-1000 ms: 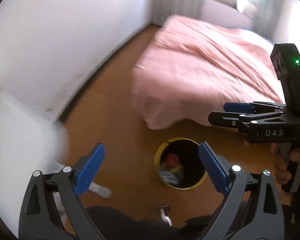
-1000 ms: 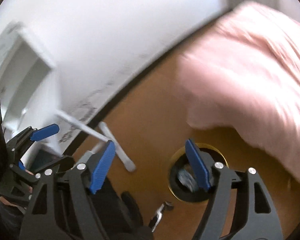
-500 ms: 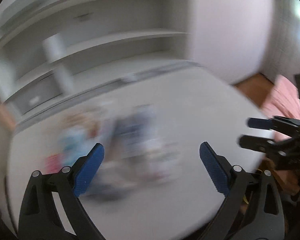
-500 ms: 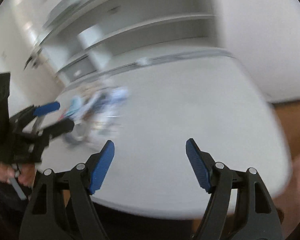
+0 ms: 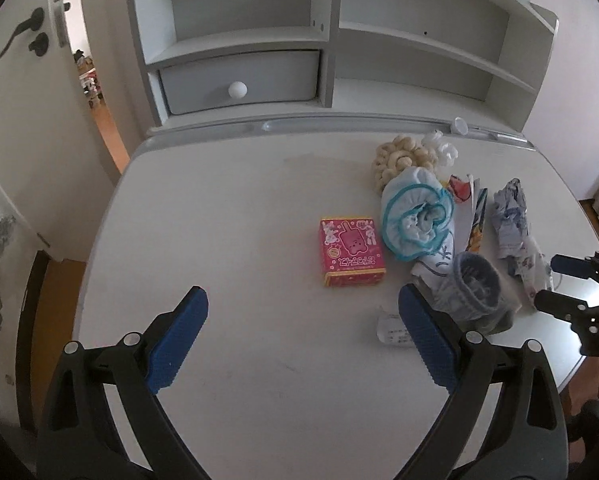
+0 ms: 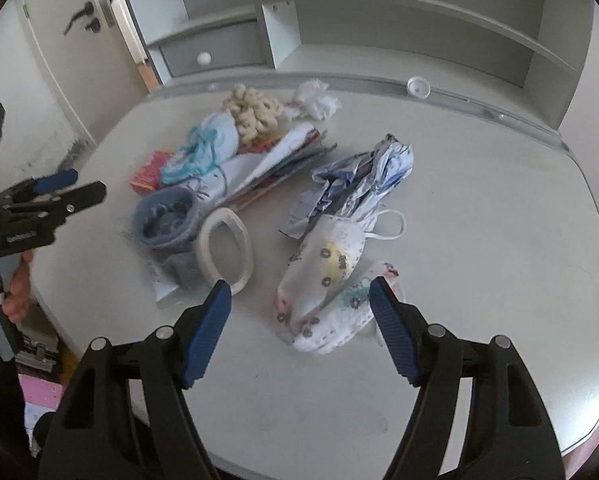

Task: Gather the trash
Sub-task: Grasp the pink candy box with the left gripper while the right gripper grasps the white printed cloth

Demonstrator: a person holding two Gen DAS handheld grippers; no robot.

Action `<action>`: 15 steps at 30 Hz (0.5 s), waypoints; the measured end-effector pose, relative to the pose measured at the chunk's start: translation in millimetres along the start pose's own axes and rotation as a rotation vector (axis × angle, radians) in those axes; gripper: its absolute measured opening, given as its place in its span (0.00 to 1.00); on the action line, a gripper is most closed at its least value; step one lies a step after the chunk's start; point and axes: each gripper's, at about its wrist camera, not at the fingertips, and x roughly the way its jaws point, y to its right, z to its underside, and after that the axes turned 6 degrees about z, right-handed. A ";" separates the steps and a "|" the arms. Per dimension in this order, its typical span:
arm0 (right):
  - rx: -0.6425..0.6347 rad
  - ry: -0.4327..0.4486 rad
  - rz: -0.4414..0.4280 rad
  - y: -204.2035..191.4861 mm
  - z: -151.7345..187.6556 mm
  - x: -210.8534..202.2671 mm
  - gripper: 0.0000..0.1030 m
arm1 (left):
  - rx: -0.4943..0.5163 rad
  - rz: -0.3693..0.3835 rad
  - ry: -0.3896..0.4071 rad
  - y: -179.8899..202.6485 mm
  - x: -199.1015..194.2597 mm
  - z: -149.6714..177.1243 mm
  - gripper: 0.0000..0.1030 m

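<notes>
Facing desk (image 5: 259, 400) litter now, bin gone

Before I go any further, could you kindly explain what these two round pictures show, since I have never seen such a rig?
There is no robot here. A person holds a hand clamp with two blue-padded fingers in each hand, and each carries a wide-angle camera that looks forward along those fingers, which is why the pictures look round and bent.

One picture is from the left tool, the other from the right tool. Both are open and hold nothing.

Below them is a white desk with a heap of rubbish: a pink box, a rolled light-blue cloth, a crumpled wrapper, a patterned face mask and a white ring. The right tool hovers nearest the face mask.
</notes>
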 end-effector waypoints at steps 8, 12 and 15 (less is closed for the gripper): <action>0.014 -0.024 0.057 7.6 2.2 10.0 0.34 | 0.033 0.030 -0.050 -3.8 34.5 -6.4 0.90; 0.036 0.006 0.050 16.0 3.6 -1.9 0.24 | 0.069 0.019 -0.079 3.3 47.8 -10.6 0.90; 0.049 0.020 0.037 21.2 0.0 -6.7 0.24 | 0.079 0.001 -0.094 5.8 53.7 -13.3 0.90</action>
